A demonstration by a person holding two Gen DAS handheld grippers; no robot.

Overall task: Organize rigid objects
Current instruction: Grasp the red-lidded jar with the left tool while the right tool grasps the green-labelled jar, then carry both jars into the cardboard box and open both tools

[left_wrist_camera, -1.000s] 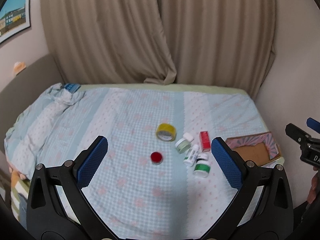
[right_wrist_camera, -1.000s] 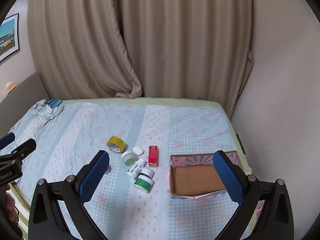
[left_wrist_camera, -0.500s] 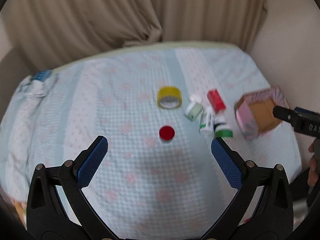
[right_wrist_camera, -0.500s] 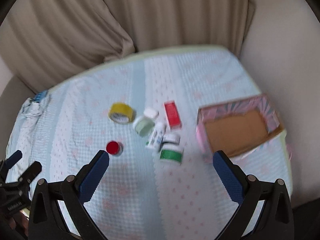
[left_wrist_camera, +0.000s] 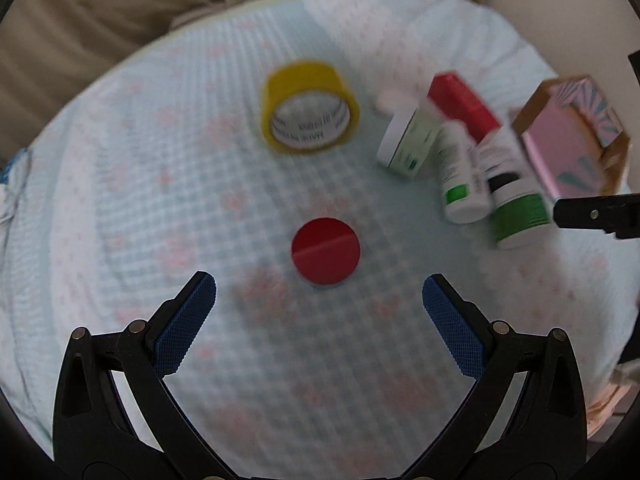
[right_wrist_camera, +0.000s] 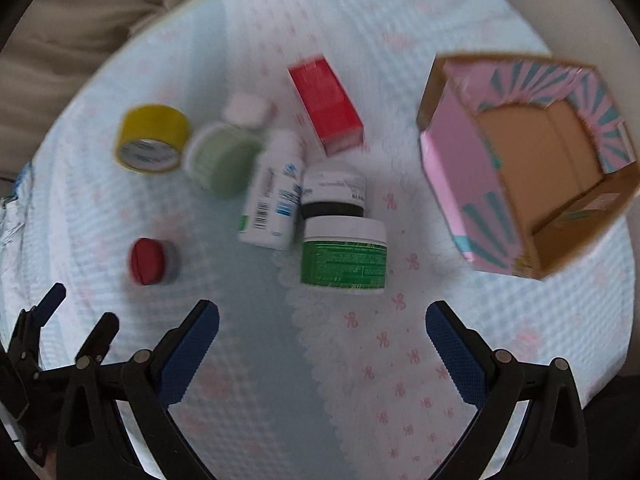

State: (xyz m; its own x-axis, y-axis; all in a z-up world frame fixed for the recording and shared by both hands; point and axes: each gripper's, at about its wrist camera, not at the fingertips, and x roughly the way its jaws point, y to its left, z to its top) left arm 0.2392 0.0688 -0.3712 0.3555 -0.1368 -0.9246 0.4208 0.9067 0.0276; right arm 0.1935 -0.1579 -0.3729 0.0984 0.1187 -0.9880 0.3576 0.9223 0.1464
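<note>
Kept left gripper (left_wrist_camera: 319, 289) wide open, empty, above red-lidded jar (left_wrist_camera: 325, 250); right gripper (right_wrist_camera: 322, 317) same, near green-labelled jar (right_wrist_camera: 344, 255); cardboard box (right_wrist_camera: 452, 168) at bed's right edge.

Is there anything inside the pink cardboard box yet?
The pink cardboard box shows only its bare brown floor; nothing lies on the visible part. The strip behind its near pink wall is hidden, so a small item there cannot be excluded.

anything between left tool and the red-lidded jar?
Nothing: only bare bedspread lies between the open left tool and the red-lidded jar, clearest in the left wrist view.
</note>
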